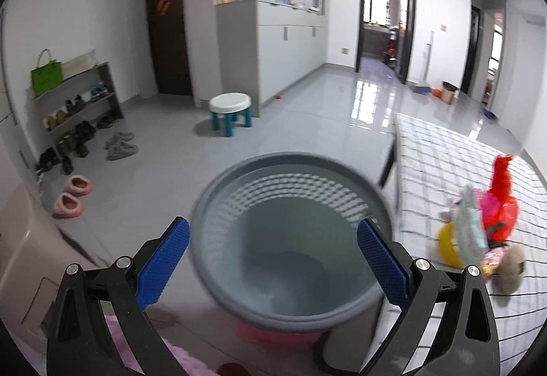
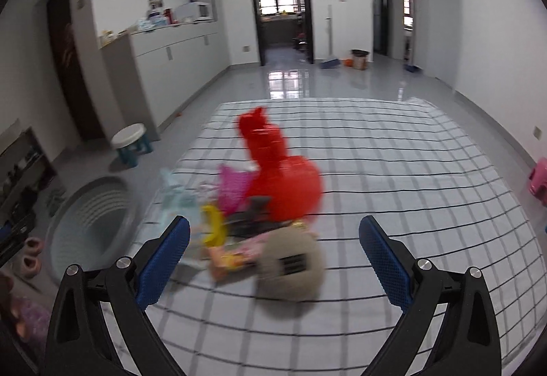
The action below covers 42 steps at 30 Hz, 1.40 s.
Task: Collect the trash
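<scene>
**Both grippers spread wide, bin at the table's left edge, trash heaped near it**

Your left gripper (image 1: 273, 259) hangs above the round grey plastic wastebasket (image 1: 290, 314), its blue-padded fingers (image 1: 164, 259) wide apart with nothing between them. The basket's rim sits between the two pads in the left wrist view; you look straight down into its ribbed, mesh-patterned wall and bare bottom. It stands on the grey tiled floor (image 1: 171, 136), just beside the left edge of the table covered in a white cloth with a black grid (image 1: 444, 164).

Your right gripper (image 2: 273, 259) is also spread wide and holds nothing, hovering over the near part of the same table (image 2: 410, 171). The trash pile lies ahead of it, toward the table's left edge. In it you have a crumpled red plastic bag (image 2: 283, 177), the tallest piece, a pink wrapper (image 2: 232, 184) touching its left side, a pale blue packet (image 2: 174, 195) nearest the edge, a yellow curved piece (image 2: 213, 225), a dark item (image 2: 253, 215) under the red bag that is too blurred to name, a pink-and-orange snack wrapper (image 2: 236, 256), and a beige rounded object with dark slots (image 2: 294, 266) closest to your fingers. Motion blur smears much of the pile.

On the floor beyond stand a white stool with teal legs (image 1: 229, 109) and pink slippers (image 1: 73, 195).
</scene>
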### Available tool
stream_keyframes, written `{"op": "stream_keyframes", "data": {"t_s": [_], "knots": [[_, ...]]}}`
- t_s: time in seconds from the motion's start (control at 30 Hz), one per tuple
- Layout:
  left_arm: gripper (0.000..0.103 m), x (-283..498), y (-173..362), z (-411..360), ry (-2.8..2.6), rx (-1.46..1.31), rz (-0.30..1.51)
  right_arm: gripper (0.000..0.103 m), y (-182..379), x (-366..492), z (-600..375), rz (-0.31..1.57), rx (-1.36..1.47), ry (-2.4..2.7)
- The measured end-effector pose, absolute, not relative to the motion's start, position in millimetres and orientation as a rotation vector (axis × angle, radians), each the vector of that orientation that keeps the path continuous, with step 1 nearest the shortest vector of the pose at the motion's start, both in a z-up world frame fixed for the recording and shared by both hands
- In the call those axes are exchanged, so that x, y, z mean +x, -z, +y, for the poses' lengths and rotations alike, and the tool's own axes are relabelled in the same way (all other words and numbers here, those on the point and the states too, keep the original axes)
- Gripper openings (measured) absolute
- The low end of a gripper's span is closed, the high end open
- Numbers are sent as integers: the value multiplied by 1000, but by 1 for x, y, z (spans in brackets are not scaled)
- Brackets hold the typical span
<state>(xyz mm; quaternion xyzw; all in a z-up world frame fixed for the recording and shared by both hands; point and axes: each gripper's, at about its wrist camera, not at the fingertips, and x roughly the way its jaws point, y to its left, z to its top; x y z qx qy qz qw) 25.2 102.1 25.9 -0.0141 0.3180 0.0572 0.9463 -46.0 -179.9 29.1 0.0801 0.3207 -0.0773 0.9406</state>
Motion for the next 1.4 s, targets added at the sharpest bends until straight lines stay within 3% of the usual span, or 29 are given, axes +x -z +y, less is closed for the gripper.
{"op": "stream_keyframes", "data": {"t_s": [0.23,0.67,1.4], "knots": [[97,42,-56,65,-89,-5,622,95,-37,-41,-165,654,210,100],[97,16,-8,46,-25,-4,791,95,-5,-46,-163,754,225,143],[97,8,-1,6,49,98,810,95,14,-50,-166,832,215,151]]}}
